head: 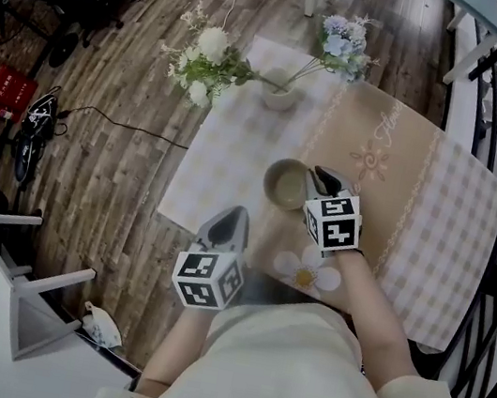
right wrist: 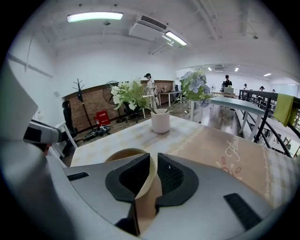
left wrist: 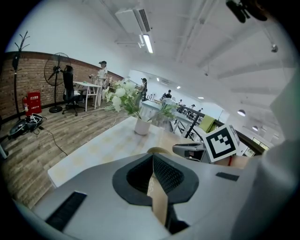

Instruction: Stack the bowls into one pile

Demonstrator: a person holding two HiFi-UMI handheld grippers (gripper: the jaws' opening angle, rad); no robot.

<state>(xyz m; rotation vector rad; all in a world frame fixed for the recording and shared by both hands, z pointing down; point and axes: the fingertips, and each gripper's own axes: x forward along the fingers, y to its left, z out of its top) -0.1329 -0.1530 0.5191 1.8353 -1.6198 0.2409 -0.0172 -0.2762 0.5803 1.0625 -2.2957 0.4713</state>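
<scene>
Head view looks down — gripper views share vase (right wrist: 160,121)

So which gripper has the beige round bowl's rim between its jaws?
The right gripper, at the beige round bowl; the left gripper hangs clear of it, nothing between its jaws.

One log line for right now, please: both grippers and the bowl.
left gripper: shut, empty | right gripper: open, jaws astride rim of bowl | bowl: upright on tablecloth
</scene>
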